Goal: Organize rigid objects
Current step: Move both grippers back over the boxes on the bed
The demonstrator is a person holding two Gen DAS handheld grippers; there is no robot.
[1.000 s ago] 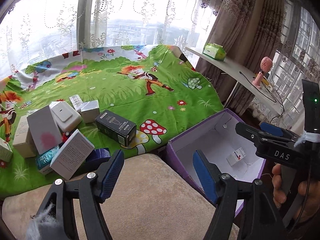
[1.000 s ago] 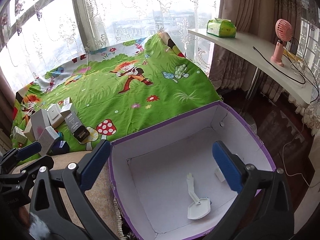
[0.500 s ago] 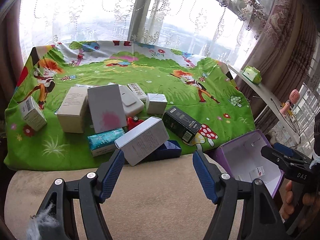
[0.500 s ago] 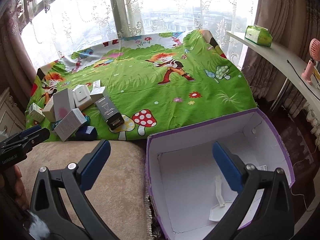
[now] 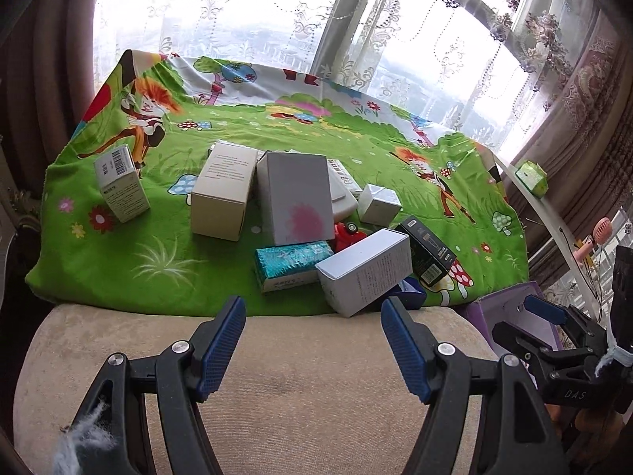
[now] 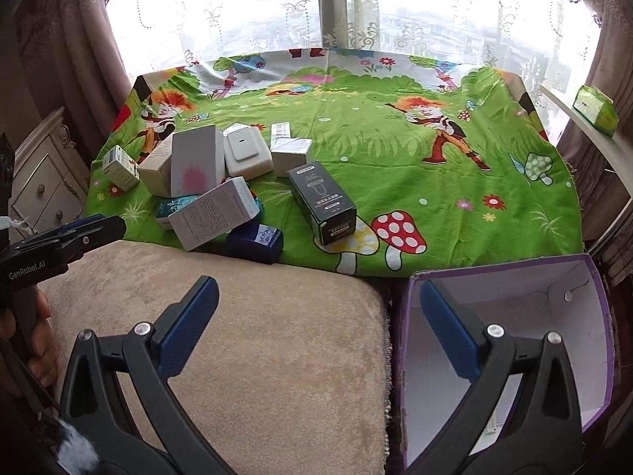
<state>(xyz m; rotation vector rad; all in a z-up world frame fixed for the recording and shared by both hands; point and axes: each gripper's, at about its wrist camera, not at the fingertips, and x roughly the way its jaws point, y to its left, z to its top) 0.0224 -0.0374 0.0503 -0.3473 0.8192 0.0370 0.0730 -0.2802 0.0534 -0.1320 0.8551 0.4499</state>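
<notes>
Several cardboard boxes lie piled on the green cartoon cloth [image 5: 166, 261]: a white box with a pink blot [image 5: 296, 198], a tilted white box [image 5: 366, 269], a teal one [image 5: 292, 263], a black box [image 6: 322, 202] and a dark blue one [image 6: 255, 241]. My left gripper [image 5: 312, 316] is open and empty over the beige cushion [image 5: 277, 388], just short of the tilted white box. My right gripper [image 6: 318, 301] is open and empty too, over the cushion's right end beside the purple box [image 6: 510, 316] with its white inside. The right gripper [image 5: 546, 320] also shows in the left wrist view.
A small white box [image 5: 118, 184] stands apart at the left of the cloth. A white shelf [image 6: 585, 130] with a green tissue pack [image 6: 595, 109] runs along the right. A pale drawer cabinet [image 6: 43, 182] is at the left, lace-curtained windows behind.
Both views have swung left, away from the purple box and toward the pile of boxes. Both grippers stay open and empty.
</notes>
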